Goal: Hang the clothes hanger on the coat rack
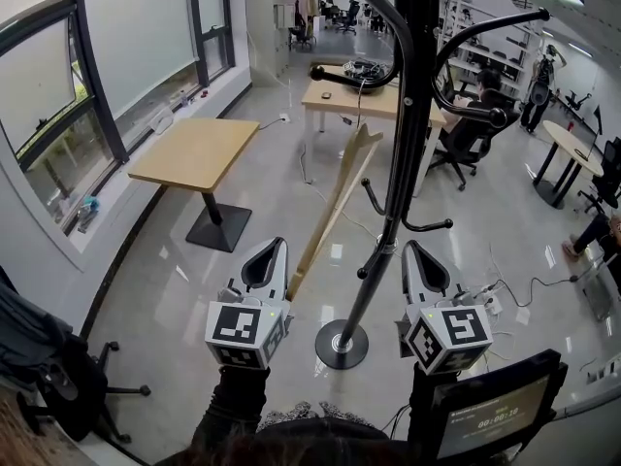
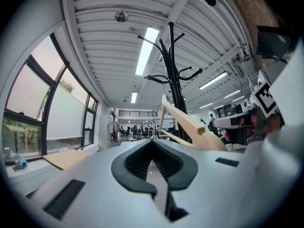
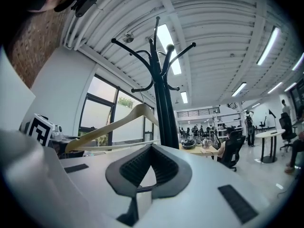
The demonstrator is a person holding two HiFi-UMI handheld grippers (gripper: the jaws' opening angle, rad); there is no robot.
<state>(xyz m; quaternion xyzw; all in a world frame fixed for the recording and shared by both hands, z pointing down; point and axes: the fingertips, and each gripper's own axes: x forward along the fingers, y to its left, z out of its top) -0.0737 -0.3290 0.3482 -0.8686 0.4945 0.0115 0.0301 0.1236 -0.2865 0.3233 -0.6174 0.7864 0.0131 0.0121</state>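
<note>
A black coat rack (image 1: 408, 115) rises from a round base (image 1: 341, 344) on the floor just ahead of me. A pale wooden hanger (image 1: 335, 207) hangs by its wire hook from one of the rack's curved arms and slants down toward my left gripper (image 1: 279, 242); its lower end lies just right of that gripper, outside the jaws. My right gripper (image 1: 408, 245) sits right of the pole. Both are shut and empty. In the left gripper view the hanger (image 2: 190, 122) passes right of the gripper (image 2: 153, 141). The right gripper view shows the hanger (image 3: 114, 125) left of the rack (image 3: 161, 103), beyond the gripper (image 3: 152, 146).
A small wooden table (image 1: 199, 150) stands at left by the windows. A long desk (image 1: 369, 100) with a seated person (image 1: 471, 115) is behind the rack. An office chair (image 1: 58, 377) is at lower left, a screen (image 1: 495, 416) at lower right, cables (image 1: 490, 299) on the floor.
</note>
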